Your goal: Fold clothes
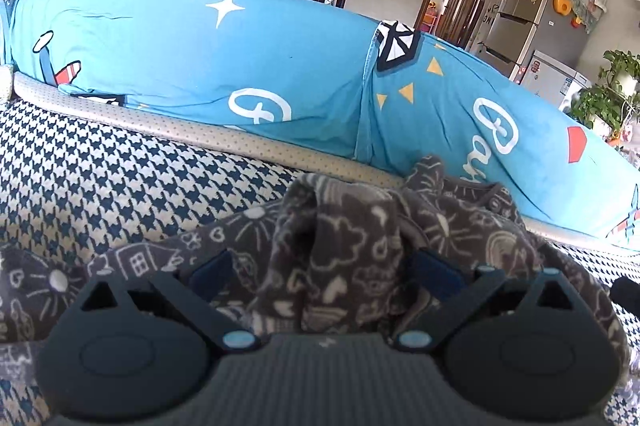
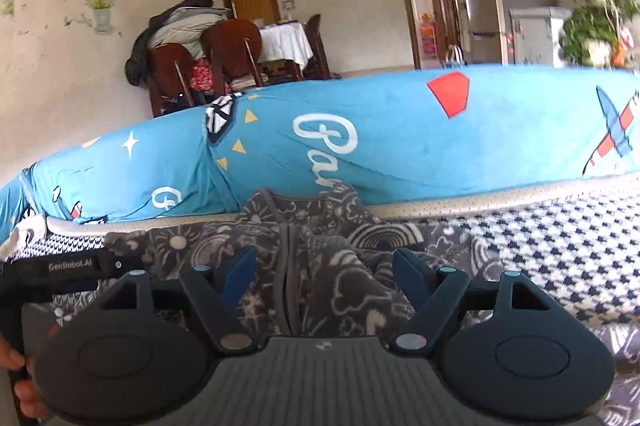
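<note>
The garment (image 2: 320,266), a grey printed fleece piece with a front zip, lies bunched on the houndstooth cover (image 1: 120,177), against the blue bolster (image 1: 240,65). Left tool (image 1: 320,266): jaws spread, a fabric fold between them, not pinched. Right tool (image 2: 324,266): jaws spread over the zip, holding nothing. The fleece looks light, soft and limp; it will sag. Take hold at hem or shoulder edges.

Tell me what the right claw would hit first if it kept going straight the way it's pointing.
Probably the grey patterned garment bunched just ahead of the open right claw; beyond it lies the blue cushion. Depth is unclear.
</note>
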